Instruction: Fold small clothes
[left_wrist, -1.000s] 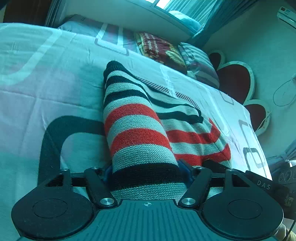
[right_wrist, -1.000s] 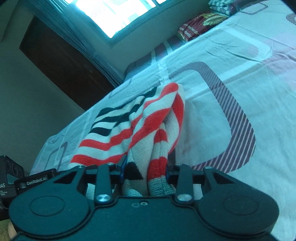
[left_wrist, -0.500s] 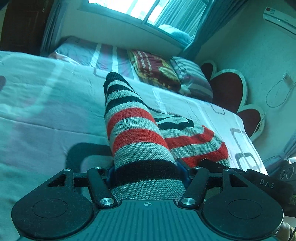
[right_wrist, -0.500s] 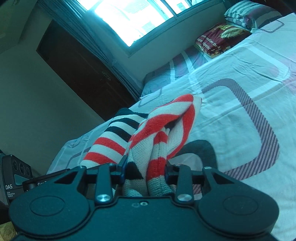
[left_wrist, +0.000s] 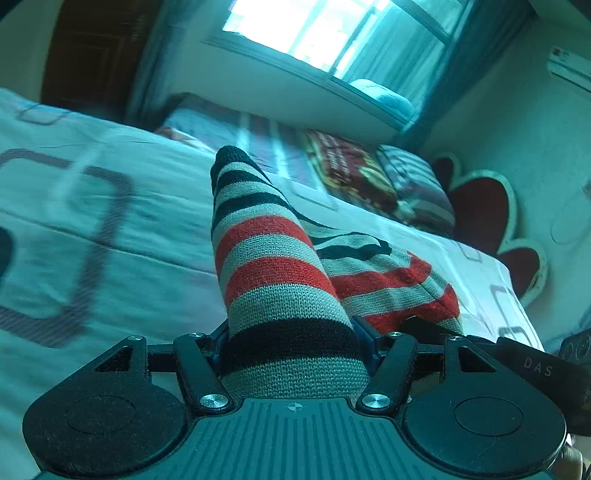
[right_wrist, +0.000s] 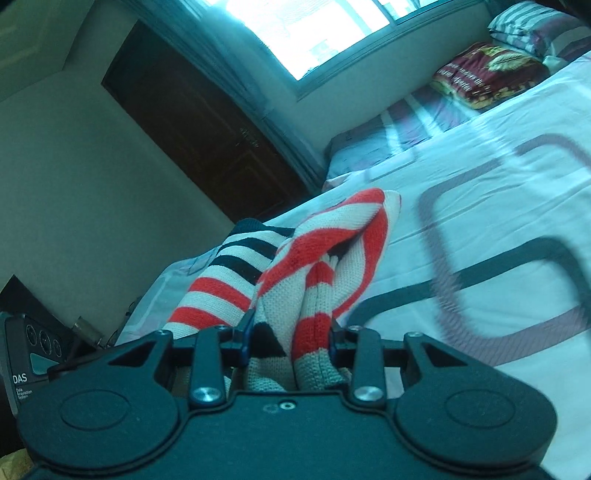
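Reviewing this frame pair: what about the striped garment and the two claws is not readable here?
- Left wrist view: the left claw fingertips are buried under the striped knit garment.
- Right wrist view: bunched folds hide the right claw pads; the garment's type is not clear.
- Both views: the garment's near end is hidden behind the claw bodies.
- Both views: the bedsheet pattern is smeared by blur.

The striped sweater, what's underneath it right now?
Under the striped sweater lies the patterned bedsheet, visible around it. The left gripper and right gripper clamp its near end; the sheet directly beneath is covered.
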